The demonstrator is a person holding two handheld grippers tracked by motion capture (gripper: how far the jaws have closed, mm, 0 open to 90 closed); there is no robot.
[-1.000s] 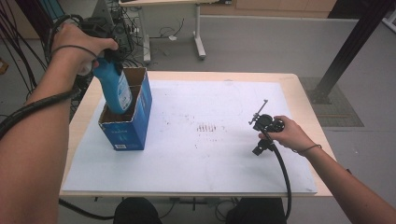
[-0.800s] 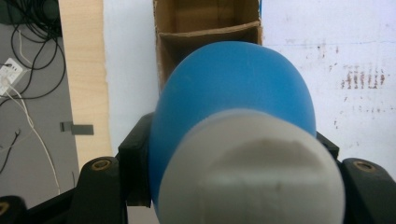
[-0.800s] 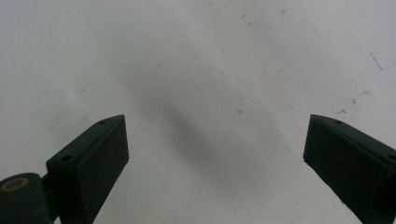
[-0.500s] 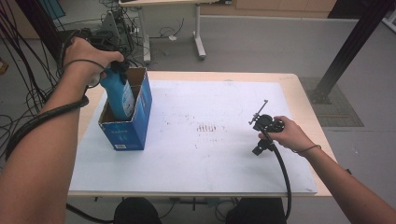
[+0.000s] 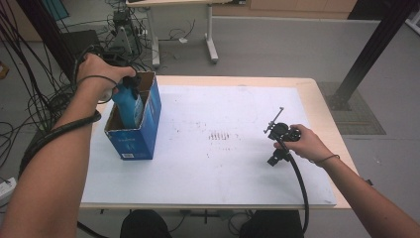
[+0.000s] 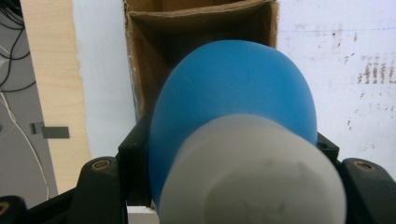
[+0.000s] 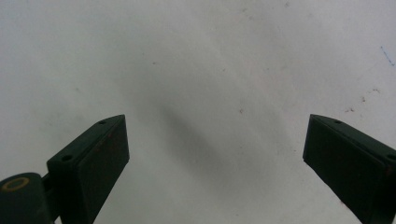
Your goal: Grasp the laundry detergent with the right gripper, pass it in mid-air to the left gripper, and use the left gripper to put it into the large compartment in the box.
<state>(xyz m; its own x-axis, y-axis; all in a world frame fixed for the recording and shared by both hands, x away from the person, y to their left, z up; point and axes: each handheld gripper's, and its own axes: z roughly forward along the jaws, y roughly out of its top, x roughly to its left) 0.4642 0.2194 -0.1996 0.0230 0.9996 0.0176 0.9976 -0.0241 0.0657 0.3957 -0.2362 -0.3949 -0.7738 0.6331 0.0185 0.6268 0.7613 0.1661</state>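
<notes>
Bottle [image 6: 233, 93], blue with a pale grey cap [image 6: 254, 172], sits clamped between the jaws of the left gripper [image 5: 128, 85], which press on its sides just below the cap. In the high view the bottle [image 5: 129, 106] stands partly inside the box [image 5: 133, 131], its lower part sunk below the rim and its top still above it; the left gripper view looks down past the bottle into the box's brown cardboard inside [image 6: 159, 42]. The box is blue outside, open at the top, and stands on the white sheet [image 5: 213, 163] at its left end. A small white label with print shows low on the box's near face, too small to read; the bottle shows no legible writing. The right gripper [image 5: 278, 133] rests on the sheet well to the right of the box, held by the right hand [image 5: 304, 144]. Its jaws stand wide apart with nothing between them, over bare white sheet [image 7: 210, 70]. Faint reddish specks mark the sheet between box and right gripper.
</notes>
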